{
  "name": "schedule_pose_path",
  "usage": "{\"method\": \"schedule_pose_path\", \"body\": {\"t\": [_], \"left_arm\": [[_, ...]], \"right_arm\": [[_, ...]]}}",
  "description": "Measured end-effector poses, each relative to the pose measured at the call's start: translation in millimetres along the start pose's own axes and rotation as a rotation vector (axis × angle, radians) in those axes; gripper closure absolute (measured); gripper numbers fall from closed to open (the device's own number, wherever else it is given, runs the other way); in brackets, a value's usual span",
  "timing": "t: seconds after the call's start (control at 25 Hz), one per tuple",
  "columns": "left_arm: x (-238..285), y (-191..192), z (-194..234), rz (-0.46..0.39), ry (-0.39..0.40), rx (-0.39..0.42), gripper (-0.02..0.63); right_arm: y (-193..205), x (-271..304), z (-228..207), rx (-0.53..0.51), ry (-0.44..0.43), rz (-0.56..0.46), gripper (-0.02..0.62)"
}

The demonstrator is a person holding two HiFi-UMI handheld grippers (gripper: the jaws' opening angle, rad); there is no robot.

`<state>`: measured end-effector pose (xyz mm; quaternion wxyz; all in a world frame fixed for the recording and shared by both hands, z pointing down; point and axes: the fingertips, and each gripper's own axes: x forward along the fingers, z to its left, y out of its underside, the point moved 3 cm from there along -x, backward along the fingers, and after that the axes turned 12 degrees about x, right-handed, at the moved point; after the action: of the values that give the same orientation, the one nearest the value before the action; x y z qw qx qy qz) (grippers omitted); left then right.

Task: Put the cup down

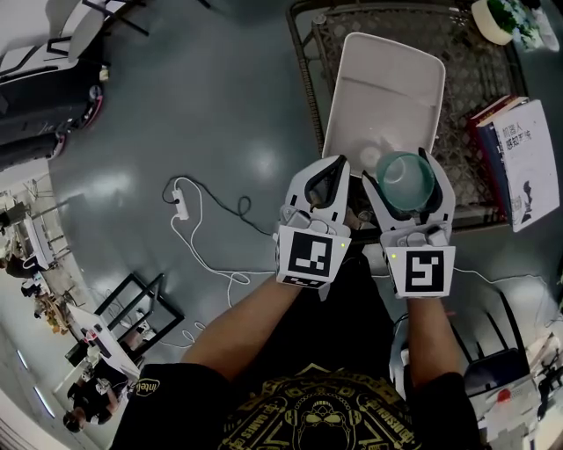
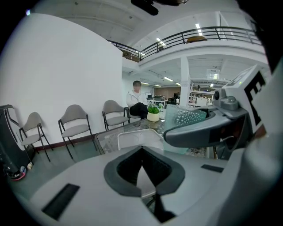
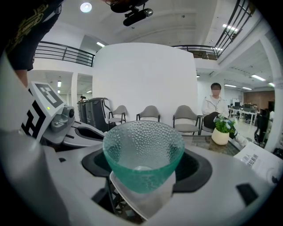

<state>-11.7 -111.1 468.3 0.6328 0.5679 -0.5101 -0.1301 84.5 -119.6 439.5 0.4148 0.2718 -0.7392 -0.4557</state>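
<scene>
Here, at the centre of the head view, the right gripper (image 1: 406, 176) is closed on a green dimpled glass cup (image 1: 406, 178), one jaw pressed against each side of it. The cup's mouth faces up. In the right gripper view the cup (image 3: 143, 150) fills the middle of the frame between the jaws of the right gripper (image 3: 143, 170). A corner of the white tray (image 3: 146, 198) shows just below its base. Whether the cup touches the tray cannot be told.

The tray (image 1: 387, 88) lies above centre in the head view, on a glass tabletop (image 1: 475, 61) with a dark metal frame, and the cup sits over its near end. The left gripper (image 1: 334, 167) is just left of the cup, beside the right one. In the left gripper view its jaws (image 2: 142, 149) are together at the tips with nothing between them. The tray (image 2: 132, 139) shows beyond them, and the cup (image 2: 190, 118) is at the right of that frame.

At the right edge of the head view a stack of books (image 1: 519, 158) rests on the tabletop. A potted plant (image 1: 497, 18) stands in the upper right corner. On the grey floor left of centre lies a white power strip (image 1: 181, 204) with its cable. In the right gripper view, grey chairs (image 3: 150, 114) line the white wall behind the cup.
</scene>
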Motion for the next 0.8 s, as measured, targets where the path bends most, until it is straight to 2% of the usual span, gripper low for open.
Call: {"method": "schedule_pose_path", "body": {"t": [0.8], "left_arm": [[20,40,0,0.076,0.004,-0.034,0.617]], "right_arm": [[35,23,-12,0.006,0.006,0.009,0.210]]}}
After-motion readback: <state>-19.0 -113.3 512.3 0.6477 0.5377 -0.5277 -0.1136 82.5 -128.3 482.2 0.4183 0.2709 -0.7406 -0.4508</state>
